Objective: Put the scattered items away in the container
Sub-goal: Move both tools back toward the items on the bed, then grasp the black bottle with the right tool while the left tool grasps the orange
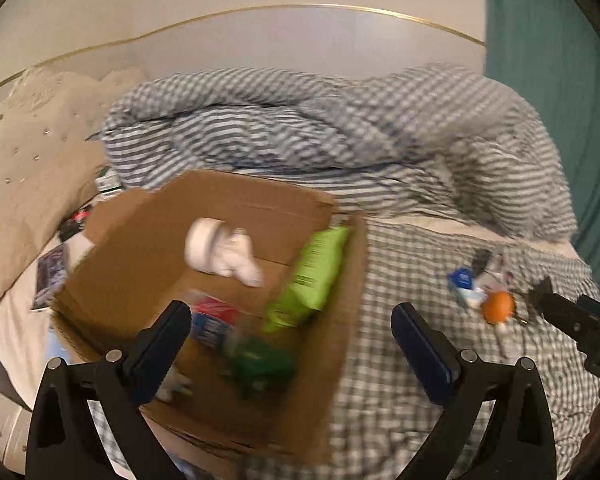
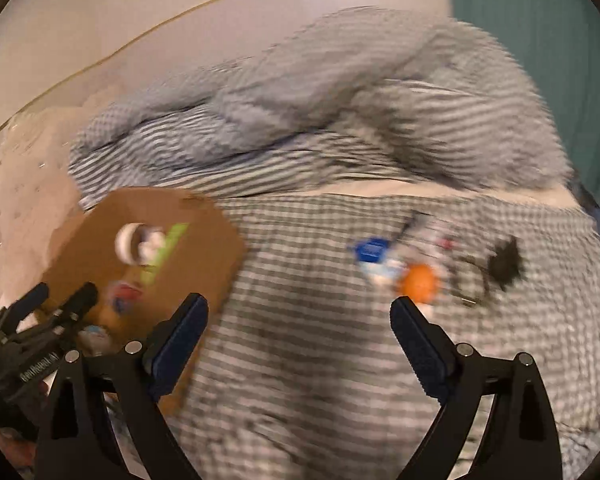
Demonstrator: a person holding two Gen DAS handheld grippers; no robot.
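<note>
An open cardboard box [image 1: 332, 344] sits on the checked bed sheet and holds a white roll [image 1: 220, 252], a lime-green packet [image 1: 312, 280], a red and blue packet [image 1: 212, 320] and a dark green item [image 1: 260, 364]. My left gripper [image 1: 292, 336] is open and empty above the box's near right side. Scattered items lie on the sheet to the right: an orange ball [image 2: 418, 282], a blue and white item [image 2: 372, 256] and a dark item [image 2: 506, 264]. My right gripper [image 2: 300, 328] is open and empty above the sheet, the ball just beyond its right finger. The box [image 2: 220, 248] also shows at the left in the right wrist view.
A rumpled striped duvet [image 1: 320, 128] is piled behind the box. A beige pillow [image 1: 28, 168] and small items [image 1: 52, 272] lie left of the box. A teal curtain [image 1: 560, 80] hangs at the right. The right gripper's tip [image 1: 548, 300] shows at the right edge of the left wrist view.
</note>
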